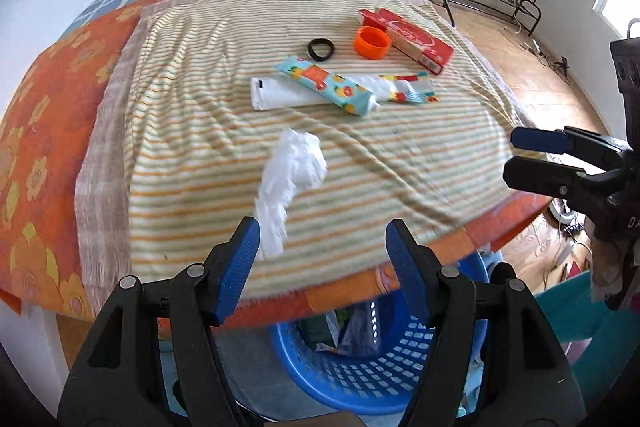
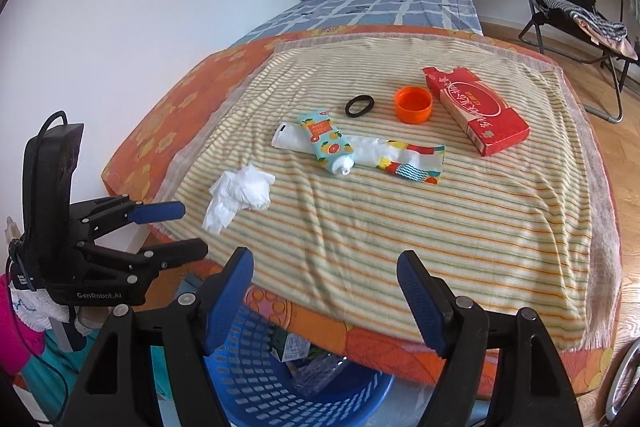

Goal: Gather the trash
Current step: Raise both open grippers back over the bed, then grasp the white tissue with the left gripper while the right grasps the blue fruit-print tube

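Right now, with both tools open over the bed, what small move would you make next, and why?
Probably ease the left tool forward onto the crumpled tissue. It lies nearest that tool, both tools hold nothing, and the blue basket waits just below the bed's edge.

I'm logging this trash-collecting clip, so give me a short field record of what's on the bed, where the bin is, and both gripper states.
surface: striped yellow towel over the bed
trash on towel: crumpled white tissue; red cardboard box; orange plastic cap; black rubber ring; patterned blue tube; colourful flat wrapper
bin: blue perforated plastic basket, below the bed's near edge, already holding items
left hand-held gripper: open, empty
right hand-held gripper: open, empty
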The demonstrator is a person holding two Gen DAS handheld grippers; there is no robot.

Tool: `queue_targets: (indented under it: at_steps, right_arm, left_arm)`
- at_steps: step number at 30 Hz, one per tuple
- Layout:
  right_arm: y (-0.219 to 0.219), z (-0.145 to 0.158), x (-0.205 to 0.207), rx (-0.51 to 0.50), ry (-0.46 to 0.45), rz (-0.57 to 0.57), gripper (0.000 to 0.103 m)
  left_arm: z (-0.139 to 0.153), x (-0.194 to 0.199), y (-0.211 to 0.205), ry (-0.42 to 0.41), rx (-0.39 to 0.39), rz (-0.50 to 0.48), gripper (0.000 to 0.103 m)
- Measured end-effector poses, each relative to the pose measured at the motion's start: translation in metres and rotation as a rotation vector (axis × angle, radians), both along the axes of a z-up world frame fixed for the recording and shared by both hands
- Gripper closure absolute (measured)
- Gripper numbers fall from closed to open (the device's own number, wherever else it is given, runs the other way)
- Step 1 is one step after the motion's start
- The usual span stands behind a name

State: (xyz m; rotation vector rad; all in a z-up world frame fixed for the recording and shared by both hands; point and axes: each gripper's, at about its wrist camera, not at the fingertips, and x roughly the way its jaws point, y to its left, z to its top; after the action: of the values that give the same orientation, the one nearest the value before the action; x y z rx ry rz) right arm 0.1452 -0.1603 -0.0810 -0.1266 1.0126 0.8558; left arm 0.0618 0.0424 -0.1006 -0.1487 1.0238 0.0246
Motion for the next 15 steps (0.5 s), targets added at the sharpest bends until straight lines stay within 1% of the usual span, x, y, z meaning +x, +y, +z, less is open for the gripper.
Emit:
queue_targets:
  at_steps: [6, 12, 15]
  right_arm:
    - [0.011, -0.01, 0.025, 0.014, 0.071, -0.014, 0.026]
    - [0.035, -0.017, 0.058, 0.048, 0.154, -0.025, 0.026]
    - [0.048, -0.02, 0.073, 0.054, 0.162, -0.03, 0.027]
  left_arm:
    - [-0.008, 0.018, 0.008, 0.014, 0.02, -0.004, 0.036]
    - [-0.021, 0.039, 0.02, 0.05, -0.008, 0.007, 0.036]
    - [-0.025, 0.045, 0.022, 0.058, -0.017, 0.002, 0.036]
